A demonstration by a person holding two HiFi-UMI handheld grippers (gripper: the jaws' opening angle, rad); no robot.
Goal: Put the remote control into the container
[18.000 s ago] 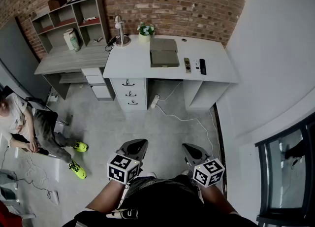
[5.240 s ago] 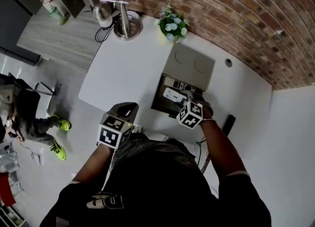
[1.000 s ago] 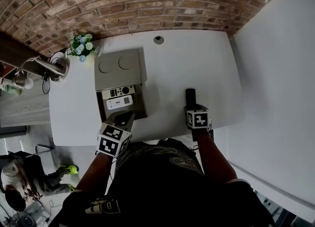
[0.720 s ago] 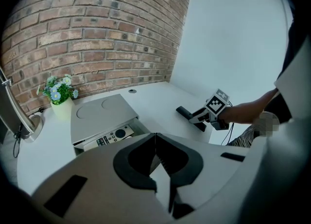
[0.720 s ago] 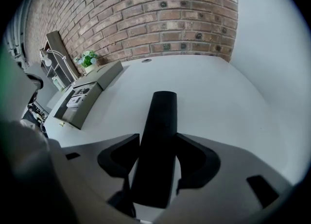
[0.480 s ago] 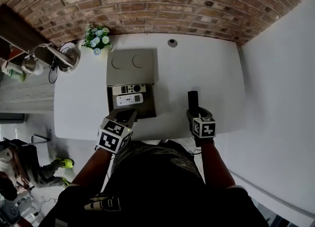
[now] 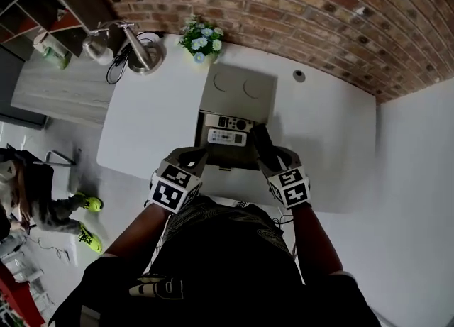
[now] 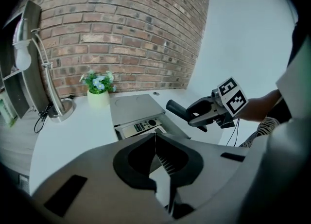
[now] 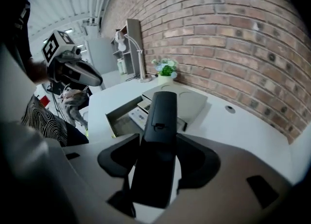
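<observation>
Ahead of the right gripper (image 9: 159, 141) and below it spreads the white desk (image 7: 142, 127), smooth and matte. On it sits the container (image 7: 228, 157) — a shallow grey rectangular box with thin upright walls. Its flat lid (image 7: 237, 88), marked by two round recesses, lies beyond the far end. The right gripper's jaws are clamped on the black remote control (image 9: 163, 106), a long, slim bar of hard, slightly glossy plastic. They grip its rear part, so most of its length juts forward unsupported, its tip raised near the container's right wall and not yet inside. To that gripper's left, the left gripper (image 8: 155, 143) hovers with jaws pressed together on nothing. Two smaller remotes lie crosswise at the far end of the box, a grey one (image 7: 227, 122) and a white one (image 7: 227, 136).

The main risk, I judge, is fit. Bare floor shows only at the near end, so a lengthwise drop could land the bar on the other remotes or prop it on a wall. Slick plastic held by one end may also pivot in the jaws — a tilt could slide it onto the desk.
</observation>
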